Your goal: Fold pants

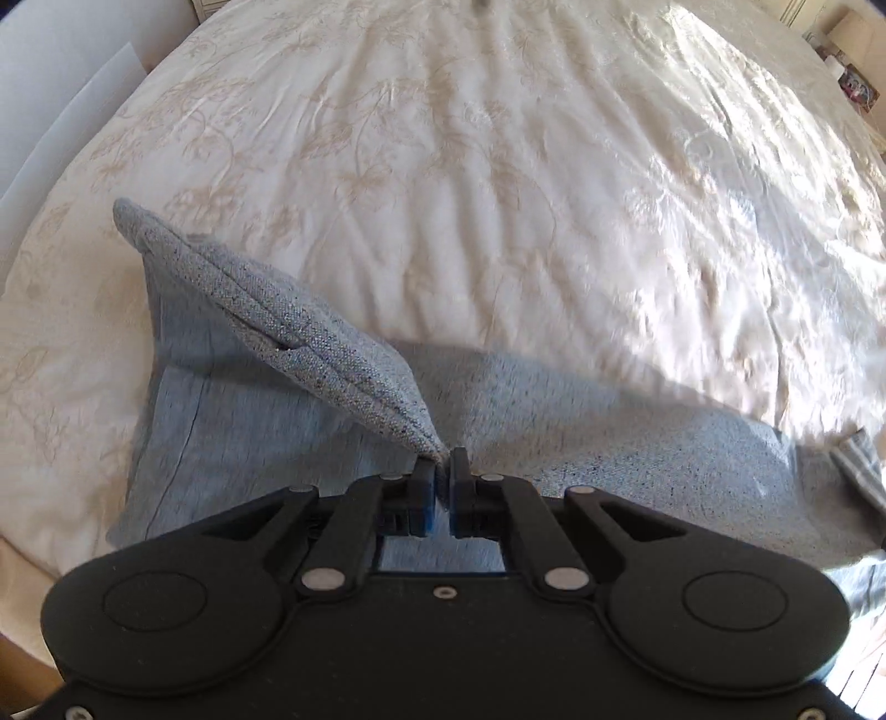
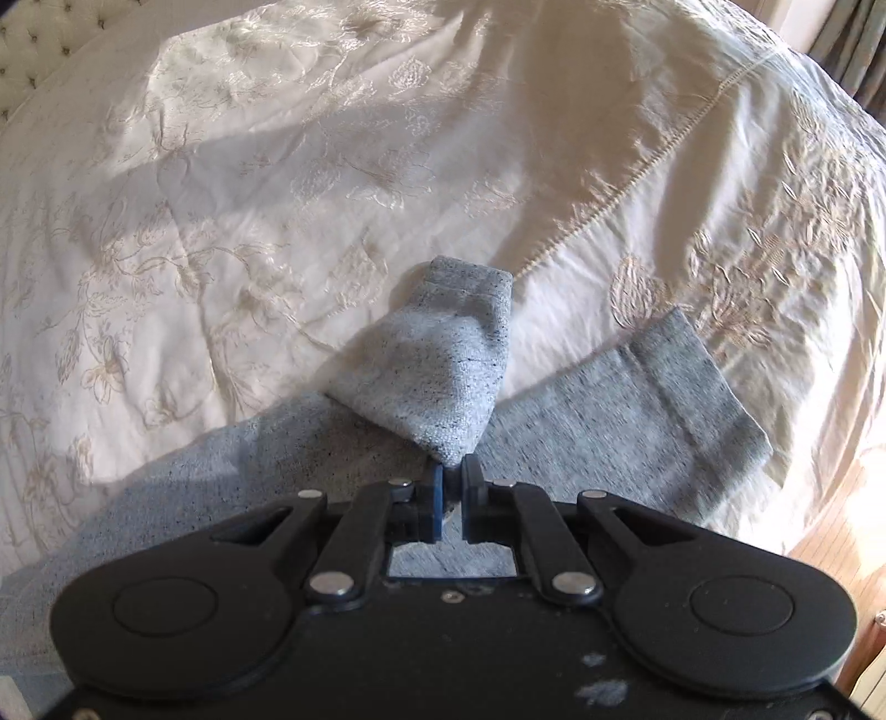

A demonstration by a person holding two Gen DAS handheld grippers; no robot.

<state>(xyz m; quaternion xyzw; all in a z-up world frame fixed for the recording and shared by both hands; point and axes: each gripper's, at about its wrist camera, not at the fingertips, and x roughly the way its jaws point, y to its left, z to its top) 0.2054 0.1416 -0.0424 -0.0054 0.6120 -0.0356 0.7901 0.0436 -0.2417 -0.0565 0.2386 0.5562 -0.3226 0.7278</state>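
Light grey-blue pants [image 1: 609, 443] lie across a cream embroidered bedspread [image 1: 498, 194]. In the left wrist view my left gripper [image 1: 443, 465] is shut on a thick hemmed edge of the pants [image 1: 310, 332], which rises off the bed in a ridge toward the upper left. In the right wrist view my right gripper [image 2: 453, 471] is shut on the hem end of one leg [image 2: 443, 365], lifted into a peak. The other leg's cuff [image 2: 681, 399] lies flat on the bedspread [image 2: 277, 221] to the right.
The bed's edge and wooden floor [image 2: 830, 559] show at the lower right of the right wrist view. A tufted headboard [image 2: 27, 50] sits at its upper left. White panels [image 1: 55, 111] stand left of the bed, and small items [image 1: 853, 83] sit at the far right.
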